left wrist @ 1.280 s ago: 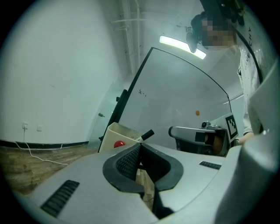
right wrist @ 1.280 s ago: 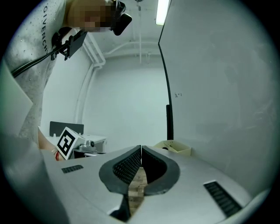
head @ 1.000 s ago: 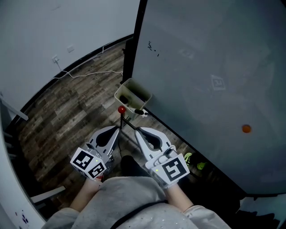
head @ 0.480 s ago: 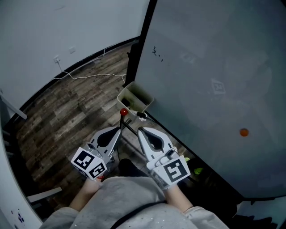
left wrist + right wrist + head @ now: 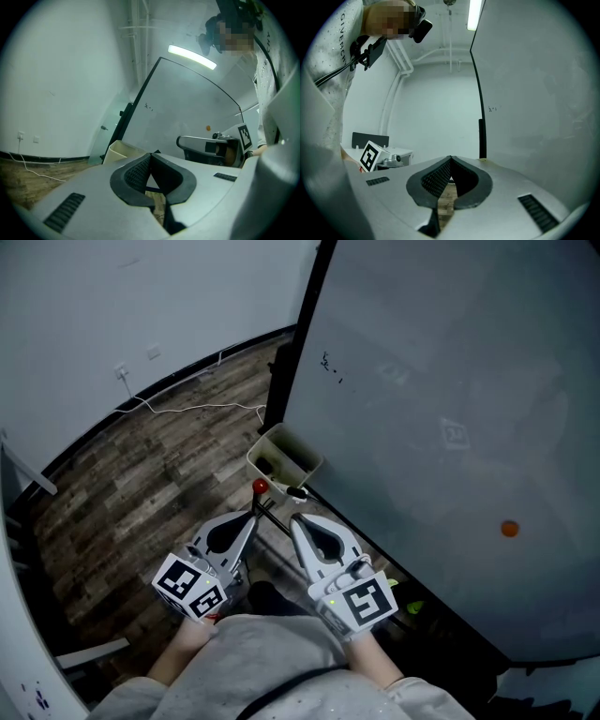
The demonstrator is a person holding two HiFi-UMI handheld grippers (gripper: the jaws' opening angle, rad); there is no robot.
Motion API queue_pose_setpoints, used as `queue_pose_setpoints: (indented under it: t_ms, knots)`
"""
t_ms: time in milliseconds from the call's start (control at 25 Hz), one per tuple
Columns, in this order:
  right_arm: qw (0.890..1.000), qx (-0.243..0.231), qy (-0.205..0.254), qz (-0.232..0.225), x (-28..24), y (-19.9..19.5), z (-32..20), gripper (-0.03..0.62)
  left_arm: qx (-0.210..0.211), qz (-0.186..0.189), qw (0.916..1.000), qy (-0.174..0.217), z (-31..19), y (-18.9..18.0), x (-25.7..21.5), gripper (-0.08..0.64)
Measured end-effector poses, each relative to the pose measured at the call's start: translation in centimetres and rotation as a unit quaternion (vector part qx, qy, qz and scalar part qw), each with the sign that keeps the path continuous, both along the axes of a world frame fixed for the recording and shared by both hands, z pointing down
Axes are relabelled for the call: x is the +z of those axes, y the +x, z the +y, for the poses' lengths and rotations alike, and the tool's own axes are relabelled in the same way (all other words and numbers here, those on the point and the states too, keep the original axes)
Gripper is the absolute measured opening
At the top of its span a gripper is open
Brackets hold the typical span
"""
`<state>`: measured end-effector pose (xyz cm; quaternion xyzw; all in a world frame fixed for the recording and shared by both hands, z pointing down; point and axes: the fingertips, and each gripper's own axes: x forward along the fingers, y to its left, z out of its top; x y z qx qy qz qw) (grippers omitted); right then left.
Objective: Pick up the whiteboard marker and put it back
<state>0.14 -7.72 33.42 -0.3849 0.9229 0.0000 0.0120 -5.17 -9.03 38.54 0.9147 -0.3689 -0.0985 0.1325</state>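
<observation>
Left tool and right tool are both pressed together and empty, and what looks like the whiteboard marker lies just beside the beige bin, lengthwise along the whiteboard, nearest the right tool's tip.

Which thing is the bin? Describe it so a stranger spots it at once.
Find the big whiteboard on the right of the head view and follow its black left edge down. The bin sits at that lower corner, over the wood floor. It is the only open-topped cream box; its neighbour is a small red ball.
</observation>
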Motion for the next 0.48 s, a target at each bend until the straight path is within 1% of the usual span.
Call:
queue_pose_setpoints:
  t_ms: [120,360,480]
  knots:
    - [1.000,0.005,-0.006,0.012,0.3,0.2,0.0,0.018,-0.002,0.003,1.0000,-0.005,0.1,0.0,0.3,0.015]
    - [1.000,0.003,-0.015,0.007,0.7,0.3,0.0,0.018,-0.002,0.005,0.9999,-0.013,0.1,0.1,0.9,0.015]
    - [1.000,-0.004,-0.027,0.010,1.2,0.1,0.1,0.018,-0.003,0.005,0.9999,-0.015,0.1,-0.1,1.1,0.015]
